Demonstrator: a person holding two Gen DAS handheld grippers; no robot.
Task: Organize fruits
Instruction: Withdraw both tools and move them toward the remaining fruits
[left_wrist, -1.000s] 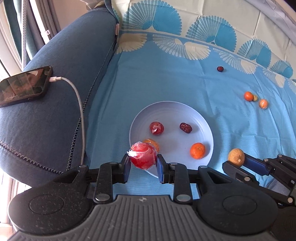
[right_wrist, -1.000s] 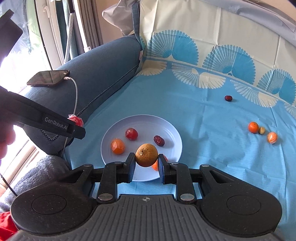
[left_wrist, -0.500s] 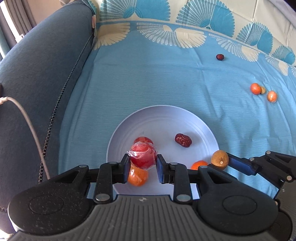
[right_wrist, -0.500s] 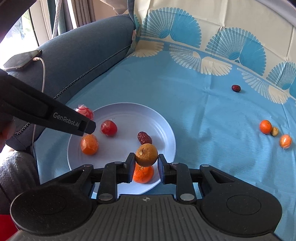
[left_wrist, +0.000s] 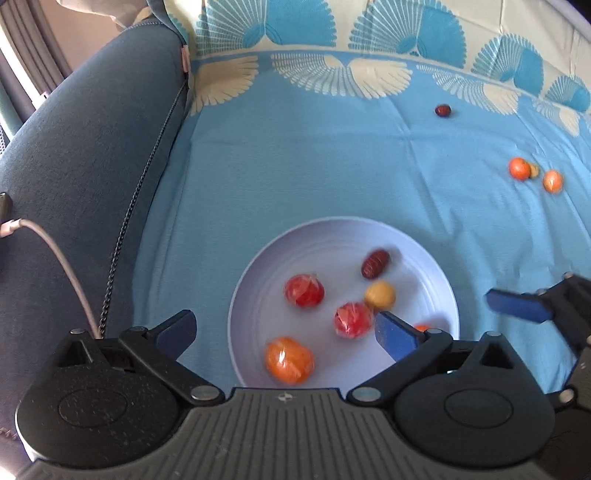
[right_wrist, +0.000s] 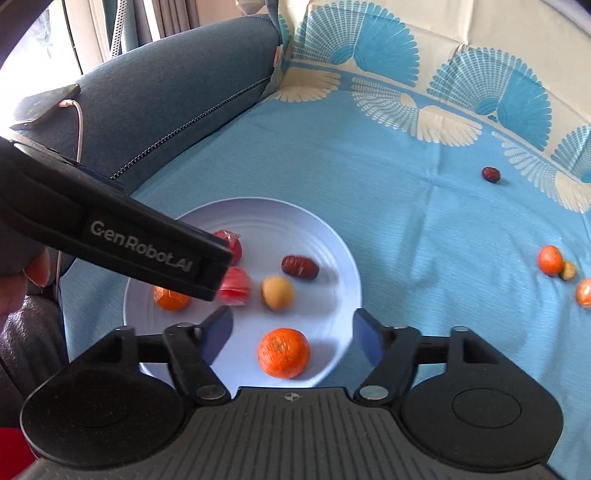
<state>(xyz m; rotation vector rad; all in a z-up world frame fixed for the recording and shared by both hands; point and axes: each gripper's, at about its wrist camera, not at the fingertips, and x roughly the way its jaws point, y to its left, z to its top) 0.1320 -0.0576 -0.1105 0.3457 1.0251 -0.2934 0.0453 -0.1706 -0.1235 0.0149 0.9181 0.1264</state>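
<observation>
A pale plate (left_wrist: 332, 236) (right_wrist: 295, 221) lies on the blue cloth. My left gripper (left_wrist: 284, 325) hangs over its near rim, jaws opening and wide apart. The red wrapped fruit (left_wrist: 352, 319) lies blurred on the plate between them, free of the pads. My right gripper (right_wrist: 291, 321) is also opening, and nothing touches its pads. A tan fruit (right_wrist: 277, 293) lies on the plate just beyond its fingers. A date (right_wrist: 300, 266), a mandarin (right_wrist: 283, 352), a wrapped orange (left_wrist: 290, 360) and another red fruit (left_wrist: 304, 290) share the plate.
Out on the cloth lie a loose date (left_wrist: 442, 110) and two small oranges (left_wrist: 519, 168) (left_wrist: 552, 181) with a nut between them. A dark blue sofa arm (left_wrist: 92, 166) rises at the left with a phone (right_wrist: 44, 107) and its cable (left_wrist: 62, 258).
Both grippers came down over the plate, then opened. The red wrapped fruit left the left jaws and the tan fruit left the right jaws; both now lie on the plate.
</observation>
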